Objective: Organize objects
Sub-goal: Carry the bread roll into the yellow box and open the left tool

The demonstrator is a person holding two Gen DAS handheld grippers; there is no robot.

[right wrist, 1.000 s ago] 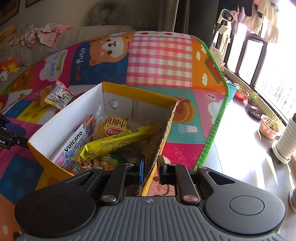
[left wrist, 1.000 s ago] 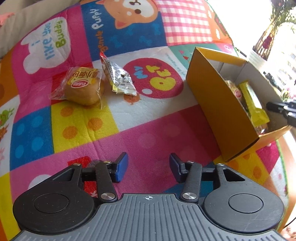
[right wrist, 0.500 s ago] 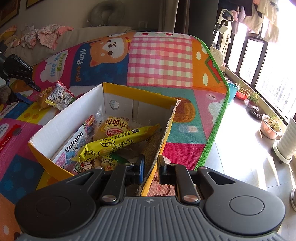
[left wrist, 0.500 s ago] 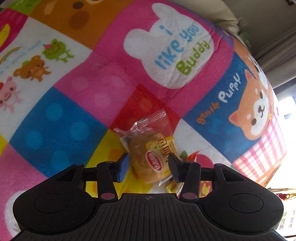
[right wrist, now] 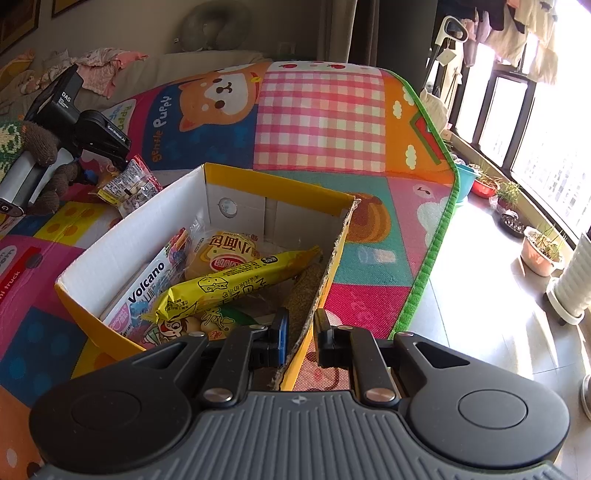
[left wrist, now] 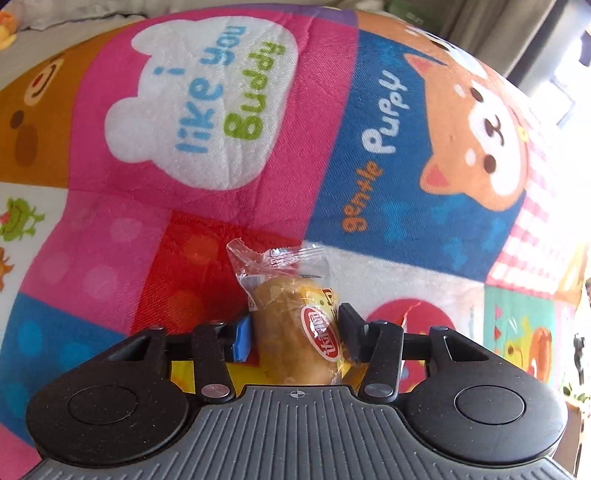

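The wrapped bread roll [left wrist: 295,332] lies on the play mat [left wrist: 184,240], long axis pointing away, between the left hand-held gripper [left wrist: 293,334] – half-open, not clamping. Right hand-held gripper [right wrist: 300,338] – pinching the box [right wrist: 317,284] wall.

Patchwork play mat [right wrist: 321,122] on floor; potted plants [right wrist: 541,245] by window; laundry [right wrist: 517,33] hanging above
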